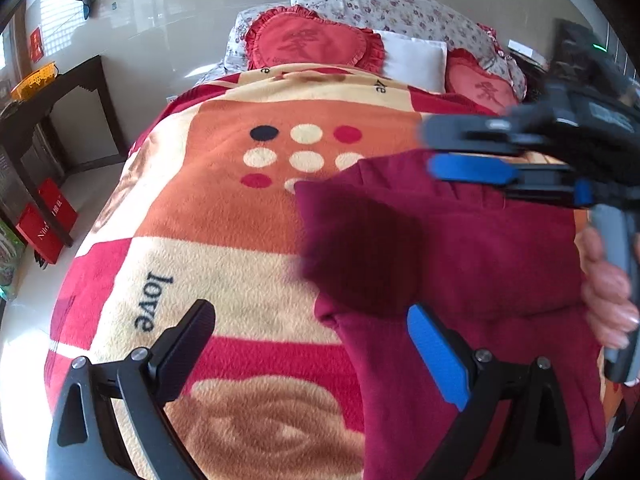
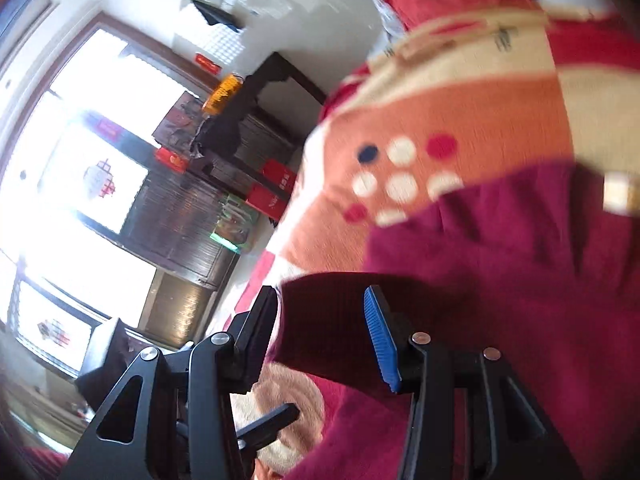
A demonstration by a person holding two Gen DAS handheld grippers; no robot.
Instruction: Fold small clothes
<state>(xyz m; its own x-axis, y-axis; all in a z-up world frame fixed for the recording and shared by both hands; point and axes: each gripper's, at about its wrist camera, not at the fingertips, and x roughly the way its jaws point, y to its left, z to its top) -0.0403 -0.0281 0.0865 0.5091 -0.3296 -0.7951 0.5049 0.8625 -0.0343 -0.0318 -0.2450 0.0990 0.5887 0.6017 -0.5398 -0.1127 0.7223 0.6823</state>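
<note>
A dark maroon fleece garment (image 1: 480,264) lies on the right side of a patterned blanket (image 1: 224,208). In the left wrist view one flap of it (image 1: 360,248) is raised and blurred. My left gripper (image 1: 310,310) hovers over the garment's left edge, its jaws wide open with only the blanket and the garment's edge below them. My right gripper (image 1: 430,152) reaches in from the upper right, held by a hand (image 1: 608,292). In the right wrist view a fold of the maroon garment (image 2: 320,320) fills the gap between the right gripper's (image 2: 322,300) pads, which are shut on it.
At the head of the bed lie two red heart cushions (image 1: 316,40), a white pillow (image 1: 416,60) and floral pillows (image 1: 384,4). Left of the bed is pale floor with a dark wooden desk (image 1: 60,92) and red boxes (image 1: 48,220). A bright window (image 2: 80,160) is in the right wrist view.
</note>
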